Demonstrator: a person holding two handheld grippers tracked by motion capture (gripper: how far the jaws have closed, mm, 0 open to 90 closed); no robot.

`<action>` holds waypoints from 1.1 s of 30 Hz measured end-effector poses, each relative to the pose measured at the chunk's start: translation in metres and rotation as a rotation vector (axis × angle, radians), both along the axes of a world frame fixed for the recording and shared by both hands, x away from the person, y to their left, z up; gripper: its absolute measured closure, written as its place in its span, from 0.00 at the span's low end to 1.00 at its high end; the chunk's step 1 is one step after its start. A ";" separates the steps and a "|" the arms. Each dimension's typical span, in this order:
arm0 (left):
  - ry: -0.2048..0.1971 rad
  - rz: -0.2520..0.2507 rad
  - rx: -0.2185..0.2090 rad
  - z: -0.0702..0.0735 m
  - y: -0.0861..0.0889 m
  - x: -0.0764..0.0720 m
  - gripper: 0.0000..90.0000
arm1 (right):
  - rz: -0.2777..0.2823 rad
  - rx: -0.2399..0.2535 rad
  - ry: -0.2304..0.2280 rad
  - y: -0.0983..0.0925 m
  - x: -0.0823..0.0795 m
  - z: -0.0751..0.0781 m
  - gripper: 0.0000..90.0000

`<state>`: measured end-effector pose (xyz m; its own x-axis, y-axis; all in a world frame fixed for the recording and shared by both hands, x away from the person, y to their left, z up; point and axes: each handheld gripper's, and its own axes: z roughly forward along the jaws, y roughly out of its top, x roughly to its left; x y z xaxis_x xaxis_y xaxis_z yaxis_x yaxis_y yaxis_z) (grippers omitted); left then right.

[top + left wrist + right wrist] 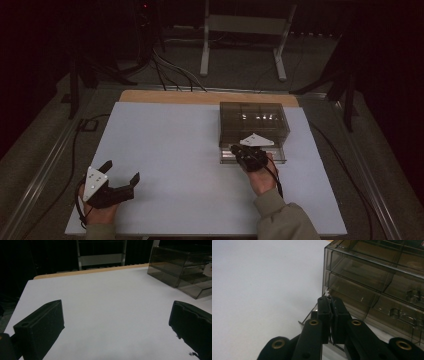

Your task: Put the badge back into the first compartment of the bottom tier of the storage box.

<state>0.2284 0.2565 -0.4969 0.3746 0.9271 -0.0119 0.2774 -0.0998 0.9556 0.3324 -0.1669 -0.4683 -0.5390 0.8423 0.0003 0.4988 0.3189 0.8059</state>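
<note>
Right claw [331, 302] at the smoky plastic drawer box [254, 121] on the right-far part of the white surface [175, 150], jaws pressed together at the box's near-left corner by the bottom drawer [372, 315]. A tiny pale bit sticks up between the tips; likely pinching something thin there, can't tell what. Bottom drawer looks pulled out a little toward the near side in the high view, so opening seems under way, not finished. Left claw [121, 173] jaws spread wide, holding nothing, low over the surface at near left, well apart from the box. Drawer contents unclear through the dark plastic; small shapes inside at right, unreadable. Room beyond is dark.
</note>
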 end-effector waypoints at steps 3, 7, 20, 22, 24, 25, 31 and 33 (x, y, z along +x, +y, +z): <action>0.000 0.000 0.000 0.000 0.000 0.000 0.01 | -0.001 -0.004 -0.001 0.000 0.001 0.000 0.98; 0.000 0.000 -0.001 0.000 0.000 0.000 0.01 | -0.006 -0.004 -0.003 0.000 0.005 0.000 0.98; 0.000 0.000 0.000 0.000 0.000 0.000 0.01 | -0.016 -0.025 0.001 0.000 0.014 -0.004 0.98; -0.001 0.000 0.000 0.000 0.000 0.000 0.01 | -0.018 -0.029 0.003 0.000 0.015 -0.005 0.98; 0.000 0.000 0.000 0.000 0.000 0.000 0.01 | -0.021 -0.032 0.002 0.000 0.016 -0.006 0.98; 0.000 0.000 0.000 0.000 0.000 0.000 0.01 | -0.022 -0.035 0.004 0.000 0.016 -0.006 0.98; -0.001 0.001 -0.002 0.000 0.000 0.000 0.01 | -0.030 -0.048 0.010 0.000 0.019 -0.010 0.98; -0.001 0.001 -0.002 0.000 0.000 0.000 0.01 | -0.030 -0.052 0.011 0.000 0.019 -0.010 0.98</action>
<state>0.2279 0.2566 -0.4967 0.3740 0.9273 -0.0134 0.2769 -0.0979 0.9559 0.3516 -0.1671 -0.4788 -0.5134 0.8573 -0.0379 0.5175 0.3446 0.7832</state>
